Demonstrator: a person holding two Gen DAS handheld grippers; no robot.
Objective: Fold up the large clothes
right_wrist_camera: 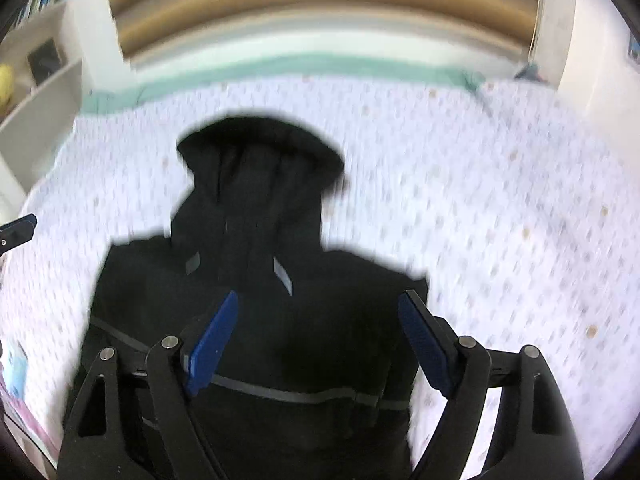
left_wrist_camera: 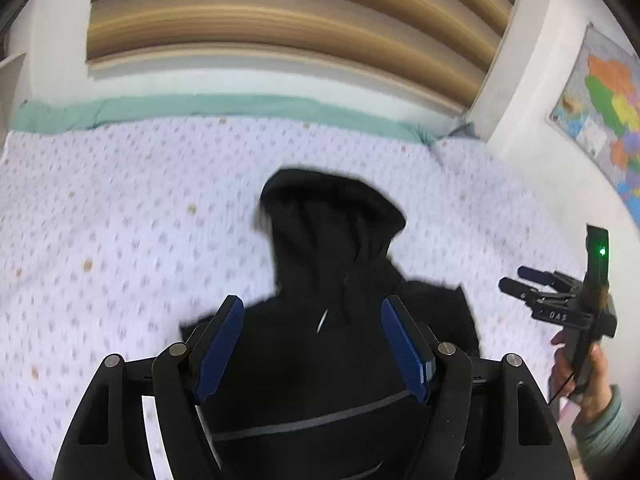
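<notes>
The left gripper (left_wrist_camera: 312, 344) has its blue-padded jaws spread wide and holding nothing; between them, in the left wrist view, lies the black hooded jacket (left_wrist_camera: 336, 280). The right gripper (right_wrist_camera: 320, 338) is the same: jaws wide apart, empty, hovering above the jacket's chest with no visible contact. From the left wrist view the right gripper also shows at the far right edge, held in the person's right hand (left_wrist_camera: 580, 372), a green light glowing on its body, well clear of the garment. The jacket lies on the bed (right_wrist_camera: 500, 200), near the viewer, hood (right_wrist_camera: 260, 152) pointing to the far side toward the teal edge of the bedding (left_wrist_camera: 200, 106). Thin grey stripes (right_wrist_camera: 304, 396) cross its chest. Its body looks narrow and fairly rectangular, so the sleeves may be tucked in, though motion blur and the dark fabric make that hard to confirm. The hood is unfolded and the body lies at full length, so the lengthwise folds appear to remain. The bed is covered in a pale, speckled sheet. Beyond it are a wall, tan slatted blinds (left_wrist_camera: 280, 20), a colourful map (left_wrist_camera: 604, 112) on the right, and shelves (right_wrist_camera: 36, 80) at the left.
</notes>
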